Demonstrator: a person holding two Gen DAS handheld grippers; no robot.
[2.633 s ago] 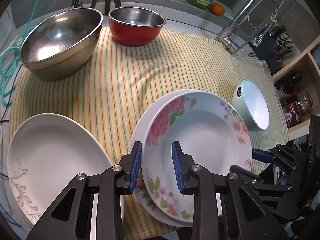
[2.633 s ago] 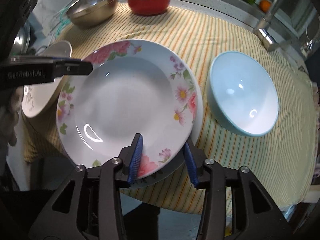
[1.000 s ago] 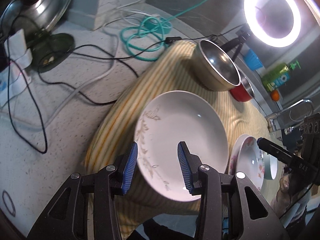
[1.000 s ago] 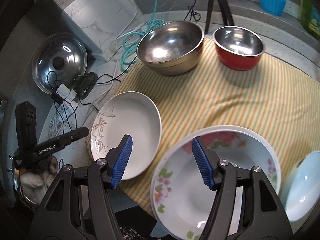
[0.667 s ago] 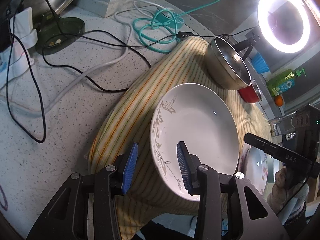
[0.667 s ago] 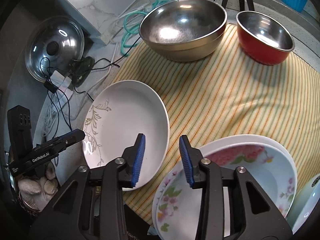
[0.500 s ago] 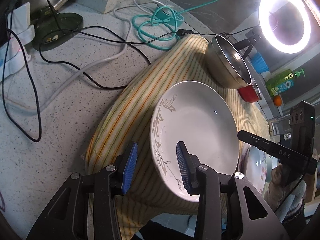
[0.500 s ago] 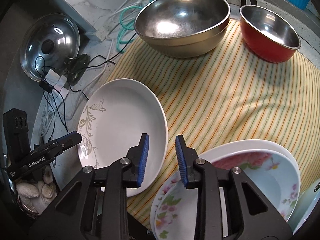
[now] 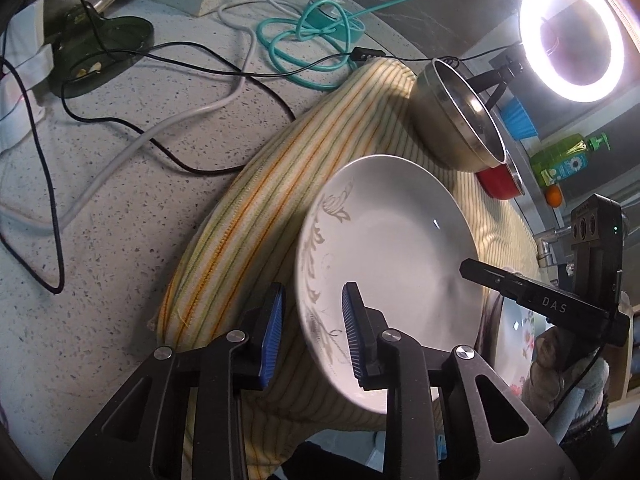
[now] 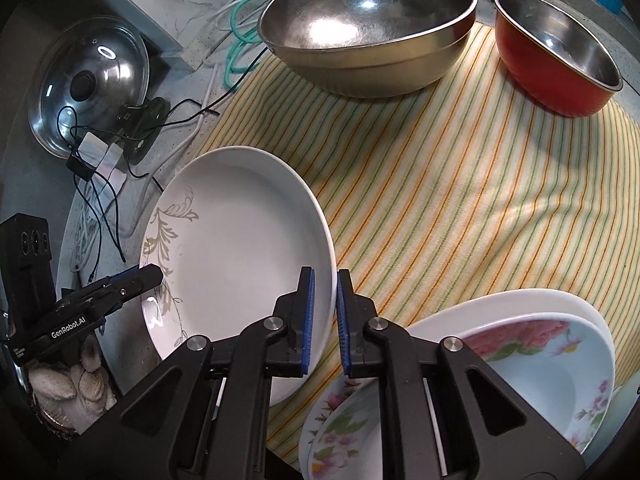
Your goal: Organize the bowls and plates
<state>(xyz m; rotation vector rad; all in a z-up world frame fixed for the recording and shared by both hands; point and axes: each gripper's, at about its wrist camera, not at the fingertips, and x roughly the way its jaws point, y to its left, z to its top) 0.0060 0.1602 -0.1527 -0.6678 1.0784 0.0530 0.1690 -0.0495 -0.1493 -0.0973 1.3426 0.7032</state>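
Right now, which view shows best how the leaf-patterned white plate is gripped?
The right wrist view: the right gripper pinches the white plate rim. The left wrist view shows the left gripper open around its near rim.

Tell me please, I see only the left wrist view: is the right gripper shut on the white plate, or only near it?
Observer: It is shut on it. In the right wrist view the right gripper holds the rim of the white plate between both pads.
Operator: On which side of the plate?
Observer: On the side opposite the leaf pattern, the side toward the floral plate.
Operator: Does the floral plate lie directly on the striped cloth?
Observer: No, it sits in a plain white plate that lies under it.
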